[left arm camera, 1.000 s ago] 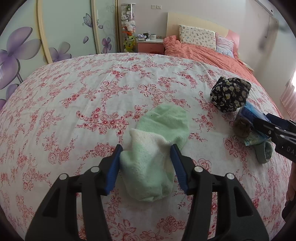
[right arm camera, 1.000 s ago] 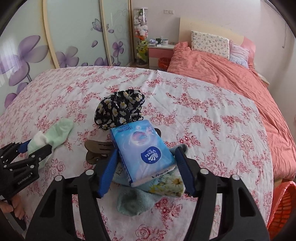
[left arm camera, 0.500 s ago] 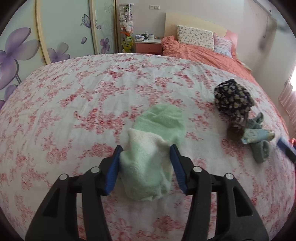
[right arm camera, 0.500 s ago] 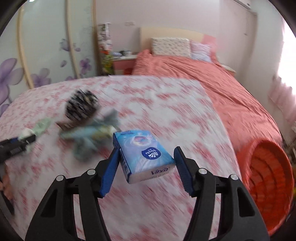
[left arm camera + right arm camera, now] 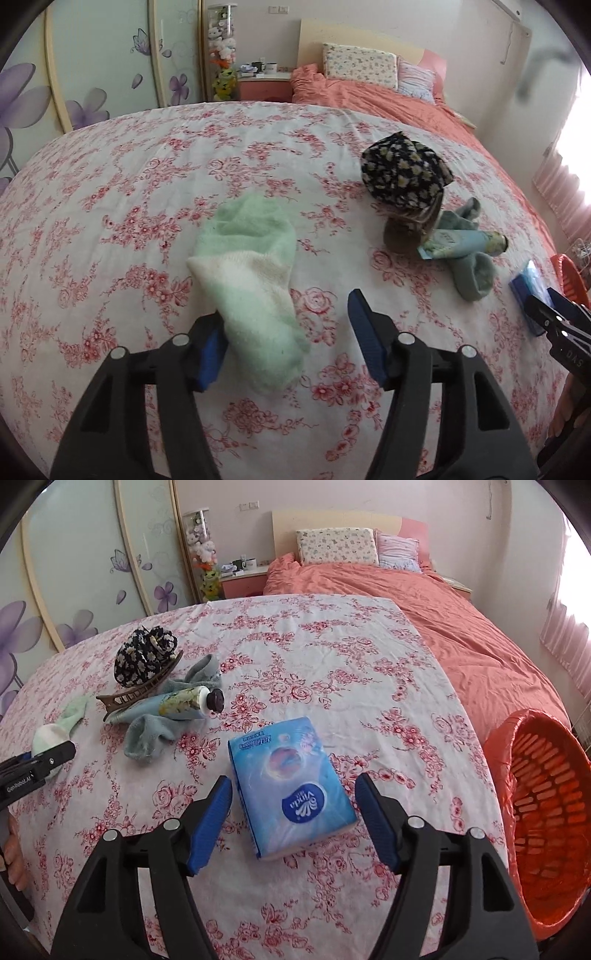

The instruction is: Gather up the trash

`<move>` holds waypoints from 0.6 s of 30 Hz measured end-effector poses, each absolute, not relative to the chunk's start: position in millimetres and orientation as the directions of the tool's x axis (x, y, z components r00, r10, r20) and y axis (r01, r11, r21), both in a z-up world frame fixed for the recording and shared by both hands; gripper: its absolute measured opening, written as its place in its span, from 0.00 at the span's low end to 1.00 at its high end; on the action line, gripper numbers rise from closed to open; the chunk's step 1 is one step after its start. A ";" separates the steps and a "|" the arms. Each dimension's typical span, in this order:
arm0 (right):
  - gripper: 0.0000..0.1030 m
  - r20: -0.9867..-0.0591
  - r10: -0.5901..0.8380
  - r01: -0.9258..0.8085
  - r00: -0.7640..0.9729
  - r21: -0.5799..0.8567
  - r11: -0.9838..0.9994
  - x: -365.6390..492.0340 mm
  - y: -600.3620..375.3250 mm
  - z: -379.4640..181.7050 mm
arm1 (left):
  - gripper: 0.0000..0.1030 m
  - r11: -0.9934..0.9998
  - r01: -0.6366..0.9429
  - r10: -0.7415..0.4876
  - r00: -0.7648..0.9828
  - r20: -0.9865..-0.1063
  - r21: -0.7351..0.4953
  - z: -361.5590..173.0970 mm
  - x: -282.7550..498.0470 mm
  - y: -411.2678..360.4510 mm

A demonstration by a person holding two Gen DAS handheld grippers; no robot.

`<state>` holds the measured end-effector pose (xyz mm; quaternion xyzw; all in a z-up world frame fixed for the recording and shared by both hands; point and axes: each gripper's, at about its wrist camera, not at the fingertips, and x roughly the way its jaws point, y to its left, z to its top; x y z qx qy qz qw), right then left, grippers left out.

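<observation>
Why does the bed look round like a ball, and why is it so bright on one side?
Left wrist view: the fisheye lens bulges the flowered bedspread into a dome with dark corners; window light at the right edge washes out. Right wrist view: same curving, glare at the right window, yet the blue tissue pack looks sharp.

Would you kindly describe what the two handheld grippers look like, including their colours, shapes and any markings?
Both are alike: the left gripper and right gripper each have two matte black plastic arms that widen toward the camera, with silver round pivot screws and flat blue pads on the fingertips. Seen from the right wrist view, the left gripper's side carries small white lettering. No cables or sleeves show.
</observation>
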<state>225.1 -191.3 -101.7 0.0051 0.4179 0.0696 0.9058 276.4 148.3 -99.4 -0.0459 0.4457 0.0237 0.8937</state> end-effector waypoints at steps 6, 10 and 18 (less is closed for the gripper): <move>0.67 -0.767 0.130 -0.112 0.628 0.076 0.991 228.8 -191.3 -103.4 | 0.62 0.994 -0.098 0.022 0.595 -0.803 -0.045 -99.5 282.1 151.3; 0.66 -0.766 0.135 -0.111 0.628 0.083 0.990 228.6 -192.4 -102.9 | 0.62 0.989 -0.120 0.002 0.595 -0.804 -0.086 -97.8 283.9 162.7; 0.66 -0.768 0.128 -0.112 0.627 0.074 0.991 228.6 -191.9 -102.7 | 0.49 0.987 -0.138 0.021 0.596 -0.802 -0.077 -96.8 286.7 171.9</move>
